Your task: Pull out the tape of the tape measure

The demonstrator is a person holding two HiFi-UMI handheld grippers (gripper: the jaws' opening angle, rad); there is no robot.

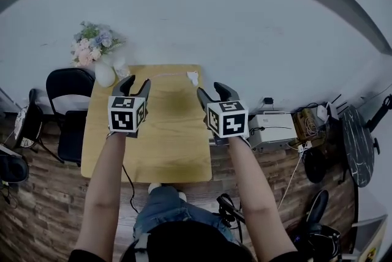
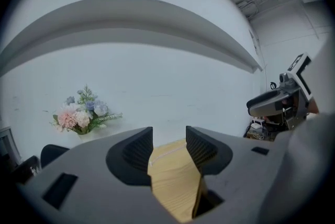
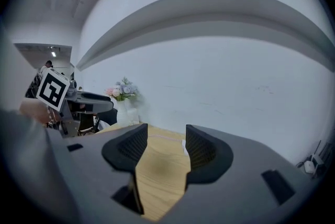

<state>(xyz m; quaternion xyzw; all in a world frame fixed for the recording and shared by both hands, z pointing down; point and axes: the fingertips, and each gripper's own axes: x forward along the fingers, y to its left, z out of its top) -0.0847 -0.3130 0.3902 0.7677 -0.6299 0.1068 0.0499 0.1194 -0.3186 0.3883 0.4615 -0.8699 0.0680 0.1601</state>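
left tool and right tool are hovering released and empty above the counter; the white tape measure is lying ahead at the far edge, nearer my right tool, its strip stretching leftward along that edge.

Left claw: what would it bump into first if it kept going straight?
Probably the far end of the wooden table, near the white tape; if it clears that, the white wall. Depth is unclear.
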